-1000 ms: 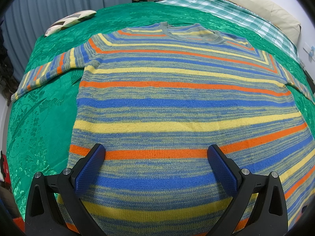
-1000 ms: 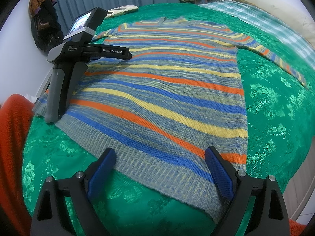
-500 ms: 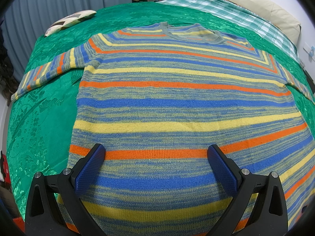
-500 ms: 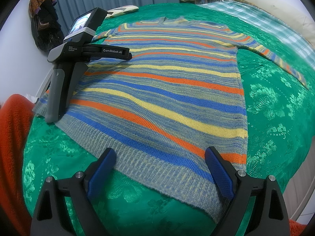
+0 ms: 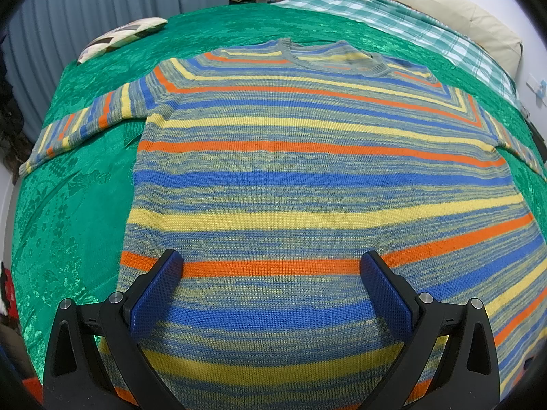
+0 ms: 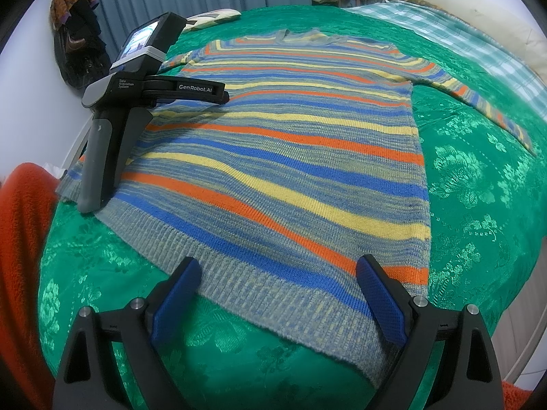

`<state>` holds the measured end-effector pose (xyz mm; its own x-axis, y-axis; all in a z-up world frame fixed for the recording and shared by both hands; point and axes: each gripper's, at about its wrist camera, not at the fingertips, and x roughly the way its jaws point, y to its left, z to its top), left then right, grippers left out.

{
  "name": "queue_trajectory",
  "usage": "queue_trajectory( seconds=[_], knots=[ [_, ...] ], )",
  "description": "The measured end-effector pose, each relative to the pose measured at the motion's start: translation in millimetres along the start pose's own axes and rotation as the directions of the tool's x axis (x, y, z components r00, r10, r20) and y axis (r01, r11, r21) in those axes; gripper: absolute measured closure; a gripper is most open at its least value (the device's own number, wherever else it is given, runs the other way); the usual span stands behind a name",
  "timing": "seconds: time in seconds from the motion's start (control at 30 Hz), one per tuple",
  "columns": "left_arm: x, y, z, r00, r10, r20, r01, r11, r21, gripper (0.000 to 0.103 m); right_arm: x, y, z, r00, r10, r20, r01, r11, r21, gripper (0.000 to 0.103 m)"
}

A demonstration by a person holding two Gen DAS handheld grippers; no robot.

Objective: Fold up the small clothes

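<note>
Left gripper (image 5: 270,283): jaws wide, empty, over the sweater (image 5: 307,184), which lies flat on the bedspread (image 5: 68,205), sleeves out. Unchanged from a second ago.

Right gripper (image 6: 278,288): wide, empty, at the hem (image 6: 266,304). Also unmoved; folding apparently not begun.

Left wrist view sits low over the striped sweater (image 5: 307,184), facing its neckline. Right wrist view looks from beyond the hem (image 6: 259,294), farther back. Both share the sweater and green bedspread (image 6: 478,205).
</note>
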<state>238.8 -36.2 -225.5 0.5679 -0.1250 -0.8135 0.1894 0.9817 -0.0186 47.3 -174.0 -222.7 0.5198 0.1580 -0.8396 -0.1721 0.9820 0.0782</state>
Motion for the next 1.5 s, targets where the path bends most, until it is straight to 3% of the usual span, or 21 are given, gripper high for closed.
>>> queue_trajectory(
  seconds=[0.97,1.1,1.17,1.27,1.4,1.5],
  knots=[
    [0,0,0,1.0,0.0,0.0,0.0,1.0,-0.001,0.0,-4,-1,0,1.0,0.01,-0.001,-0.01,1.0,0.011,0.011],
    [0,-1,0,1.0,0.0,0.0,0.0,1.0,-0.001,0.0,-19,-18,14,0.994,0.106,-0.03,-0.102,0.988,0.113,0.012],
    [0,0,0,1.0,0.0,0.0,0.0,1.0,-0.001,0.0,-36,-45,31,0.985,0.174,0.001,-0.171,0.967,0.189,0.012],
    [0,0,0,1.0,-0.001,0.0,0.001,1.0,-0.001,0.0,-63,-98,66,0.987,0.144,0.077,-0.158,0.957,0.241,0.012],
    [0,-1,-1,1.0,0.0,0.001,0.0,1.0,-0.001,0.0,-92,-215,121,0.975,-0.029,0.219,-0.053,0.932,0.358,0.012],
    [0,0,-1,1.0,0.0,0.0,0.0,1.0,-0.001,0.0,-82,-315,142,0.963,-0.146,0.228,-0.002,0.839,0.544,0.012]
  ],
)
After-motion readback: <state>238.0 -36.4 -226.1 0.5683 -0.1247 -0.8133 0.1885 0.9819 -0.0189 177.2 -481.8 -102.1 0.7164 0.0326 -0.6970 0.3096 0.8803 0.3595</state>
